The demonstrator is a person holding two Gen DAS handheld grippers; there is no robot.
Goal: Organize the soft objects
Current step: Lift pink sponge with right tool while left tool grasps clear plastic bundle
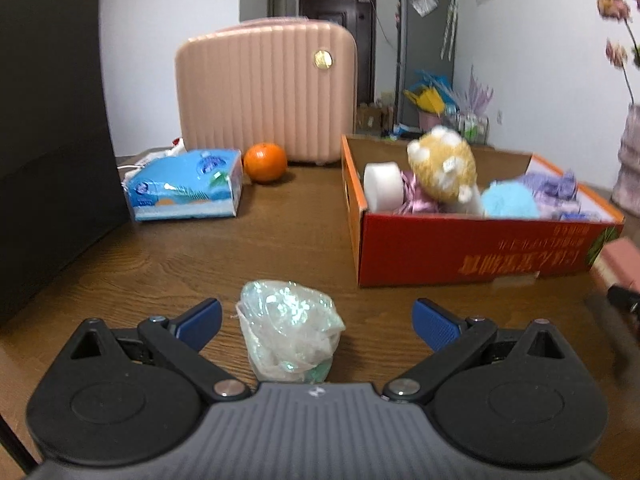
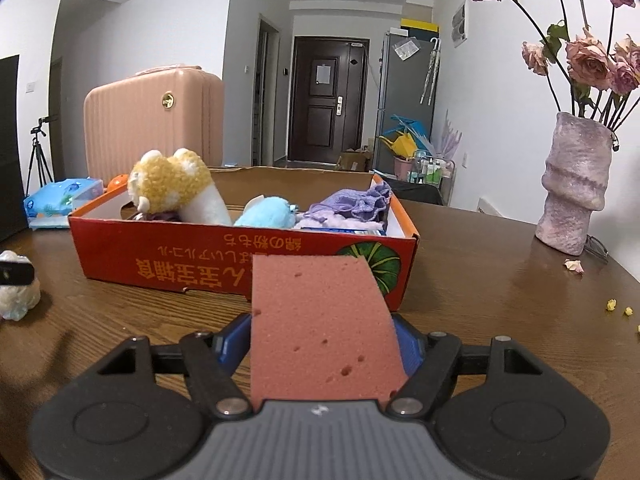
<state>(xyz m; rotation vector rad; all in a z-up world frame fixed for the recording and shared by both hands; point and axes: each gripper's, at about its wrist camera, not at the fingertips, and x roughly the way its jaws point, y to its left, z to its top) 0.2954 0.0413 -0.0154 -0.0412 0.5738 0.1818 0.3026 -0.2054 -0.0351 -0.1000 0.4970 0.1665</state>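
Note:
A crumpled clear plastic bag (image 1: 288,332) with something white and green inside lies on the wooden table between the blue pads of my left gripper (image 1: 316,312), which is open and not touching it. My right gripper (image 2: 322,340) is shut on a pink sponge (image 2: 320,320) and holds it in front of the red cardboard box (image 2: 168,256). The box (image 1: 472,248) contains a yellow-and-white plush toy (image 1: 444,164), a white roll (image 1: 382,184), a blue fluffy ball (image 2: 264,212) and a purple drawstring pouch (image 2: 356,200).
A blue tissue pack (image 1: 188,184), an orange (image 1: 265,162) and a pink suitcase (image 1: 266,88) stand at the back left. A black panel (image 1: 48,120) borders the left. A vase of dried roses (image 2: 572,184) and fallen petals (image 2: 572,265) are on the right.

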